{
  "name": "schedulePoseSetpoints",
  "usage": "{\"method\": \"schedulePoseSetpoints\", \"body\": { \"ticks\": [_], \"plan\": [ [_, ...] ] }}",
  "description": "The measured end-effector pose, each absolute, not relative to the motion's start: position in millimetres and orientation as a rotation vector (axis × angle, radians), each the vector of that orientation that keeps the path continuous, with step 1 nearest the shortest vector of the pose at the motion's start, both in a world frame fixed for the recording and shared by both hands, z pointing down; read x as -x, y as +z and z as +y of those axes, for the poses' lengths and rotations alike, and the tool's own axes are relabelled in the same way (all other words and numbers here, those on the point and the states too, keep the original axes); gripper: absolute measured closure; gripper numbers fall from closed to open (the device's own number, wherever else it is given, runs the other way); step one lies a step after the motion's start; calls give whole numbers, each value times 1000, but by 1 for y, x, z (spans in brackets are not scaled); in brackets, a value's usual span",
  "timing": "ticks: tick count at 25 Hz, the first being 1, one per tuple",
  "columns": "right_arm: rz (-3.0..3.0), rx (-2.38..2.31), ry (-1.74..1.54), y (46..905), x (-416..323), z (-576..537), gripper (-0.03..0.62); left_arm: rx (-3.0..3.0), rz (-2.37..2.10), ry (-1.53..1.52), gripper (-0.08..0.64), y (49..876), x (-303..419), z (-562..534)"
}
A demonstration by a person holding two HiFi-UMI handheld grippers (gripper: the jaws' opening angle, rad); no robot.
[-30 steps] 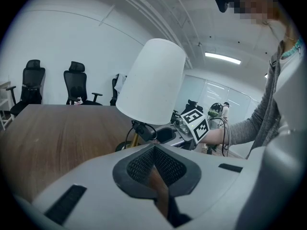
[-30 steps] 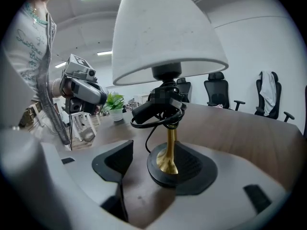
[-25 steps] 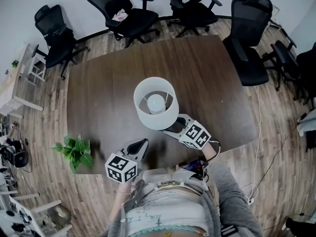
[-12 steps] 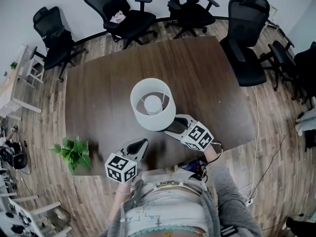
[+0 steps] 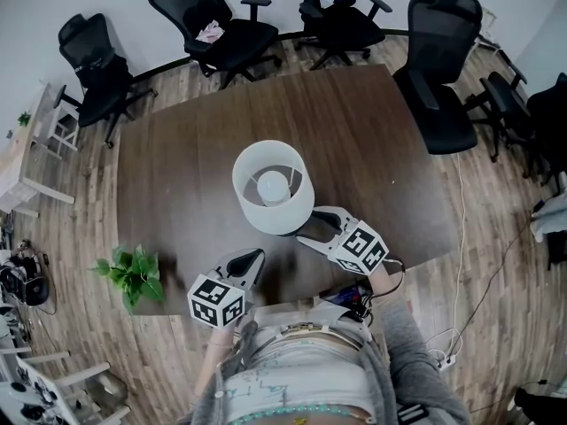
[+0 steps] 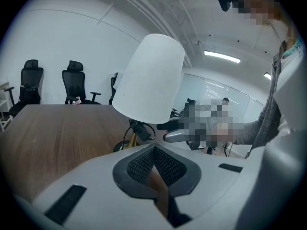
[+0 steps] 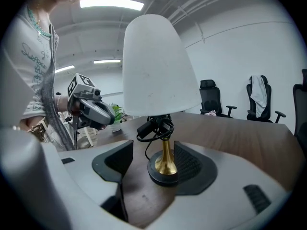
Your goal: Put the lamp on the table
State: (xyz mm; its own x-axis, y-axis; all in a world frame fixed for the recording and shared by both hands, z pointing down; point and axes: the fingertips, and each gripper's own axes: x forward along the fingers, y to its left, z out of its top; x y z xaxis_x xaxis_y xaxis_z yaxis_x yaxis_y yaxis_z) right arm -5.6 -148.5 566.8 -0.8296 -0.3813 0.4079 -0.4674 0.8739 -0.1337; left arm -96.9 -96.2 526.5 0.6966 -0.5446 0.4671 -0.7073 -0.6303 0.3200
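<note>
Lamp (image 5: 273,189) stands upright on the dark wood surface (image 5: 372,149), a little toward my edge from its middle. From the head view I see only the white shade from above, with the bulb inside; the foot is hidden under it.

My right gripper (image 7: 153,159): fingers (image 7: 192,163) wide apart, one on each side of the lamp's round black base (image 7: 165,172). The base sits on the wood close against the right-hand pad; I cannot tell whether they touch. The left-hand pad is clear of it. The brass stem (image 7: 166,155) rises straight from the base, and a black cord (image 7: 154,127) is bundled on it just under the shade.

My left gripper (image 6: 154,164): fingers (image 6: 139,164) closed together, pads meeting along a thin seam, nothing between them. It is held low at my edge of the surface, near the lamp but apart from it and to the left of the right gripper, pointing toward the lamp.

Small green plant (image 5: 133,271) at the near left corner of the surface, well apart from the lamp. Black office chairs (image 5: 221,25) stand along the far side and the right.
</note>
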Motion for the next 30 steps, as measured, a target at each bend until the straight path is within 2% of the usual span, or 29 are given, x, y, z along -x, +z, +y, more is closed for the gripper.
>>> {"method": "schedulePoseSetpoints", "body": {
  "ticks": [30],
  "plan": [
    [-2711,-608,255,519,7,-126,336,-2459,-920,449,554,524,82,-105]
  ]
}}
